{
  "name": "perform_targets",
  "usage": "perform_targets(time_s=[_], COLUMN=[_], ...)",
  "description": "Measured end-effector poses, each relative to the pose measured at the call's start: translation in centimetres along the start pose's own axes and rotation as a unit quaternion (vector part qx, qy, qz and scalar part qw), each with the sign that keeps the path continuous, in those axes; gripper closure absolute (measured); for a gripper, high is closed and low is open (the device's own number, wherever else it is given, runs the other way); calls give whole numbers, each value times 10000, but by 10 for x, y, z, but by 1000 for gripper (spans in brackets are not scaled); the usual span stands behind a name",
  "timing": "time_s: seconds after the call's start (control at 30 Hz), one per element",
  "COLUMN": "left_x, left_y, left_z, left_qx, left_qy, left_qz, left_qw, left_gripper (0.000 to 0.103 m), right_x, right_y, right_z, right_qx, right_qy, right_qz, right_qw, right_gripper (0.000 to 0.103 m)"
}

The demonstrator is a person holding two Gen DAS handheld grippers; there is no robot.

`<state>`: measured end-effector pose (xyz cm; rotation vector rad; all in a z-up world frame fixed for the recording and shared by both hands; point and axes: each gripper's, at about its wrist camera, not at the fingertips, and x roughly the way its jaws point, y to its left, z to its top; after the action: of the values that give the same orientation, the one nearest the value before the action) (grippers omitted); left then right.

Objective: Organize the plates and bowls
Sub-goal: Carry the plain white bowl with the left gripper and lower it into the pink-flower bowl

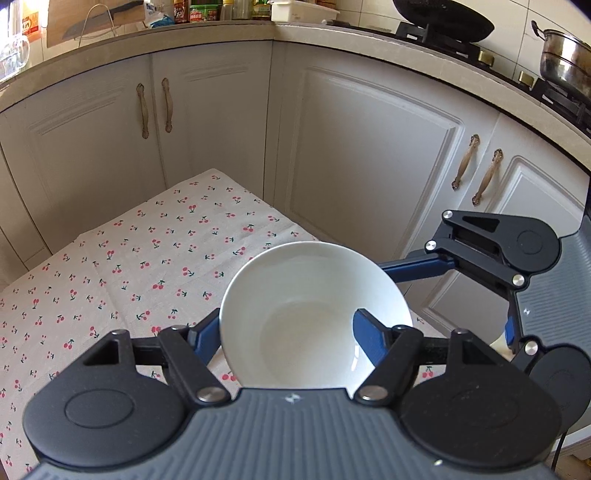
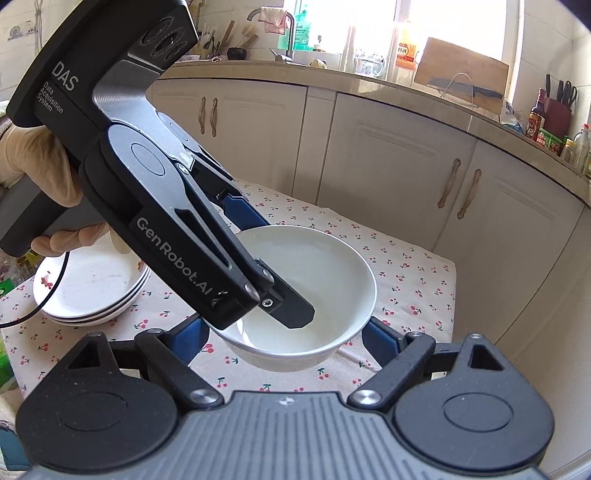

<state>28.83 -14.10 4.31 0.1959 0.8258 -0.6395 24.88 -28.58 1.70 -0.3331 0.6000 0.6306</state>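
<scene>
A white bowl (image 1: 314, 306) (image 2: 317, 280) is held above the cherry-print tablecloth (image 1: 147, 266) (image 2: 406, 280). My left gripper (image 1: 284, 332) is shut on the bowl's rim, one finger inside the bowl and one outside; it also shows in the right wrist view (image 2: 269, 273). My right gripper (image 2: 288, 338) is open, its blue fingers either side of the bowl, below its rim; whether they touch it I cannot tell. In the left wrist view the right gripper (image 1: 461, 284) reaches in behind the bowl. A stack of white plates (image 2: 92, 288) sits at the table's left.
White kitchen cabinets (image 1: 369, 147) stand close behind the table. The counter holds bottles and a cutting board (image 2: 461, 66); a wok (image 1: 443, 18) and a steel pot (image 1: 565, 62) sit on the stove. The table's edge (image 2: 454, 266) is near the bowl.
</scene>
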Motion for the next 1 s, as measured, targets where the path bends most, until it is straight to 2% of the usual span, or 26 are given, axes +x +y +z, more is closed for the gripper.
perform_targets(time_s=[0.43, 1.0], left_x=[-32, -33], left_y=[-33, -44], left_z=[-41, -81], left_qx=[-17, -214], left_qy=[57, 145], left_qz=[-28, -283], left_qw=[10000, 9993], left_gripper=[29, 25], right_x=[-39, -43], right_y=[44, 73], right_z=[-21, -55], right_qx=[-16, 182], right_qy=[49, 309], right_qz=[11, 206], right_qw=[10000, 9991], right_gripper=[11, 11])
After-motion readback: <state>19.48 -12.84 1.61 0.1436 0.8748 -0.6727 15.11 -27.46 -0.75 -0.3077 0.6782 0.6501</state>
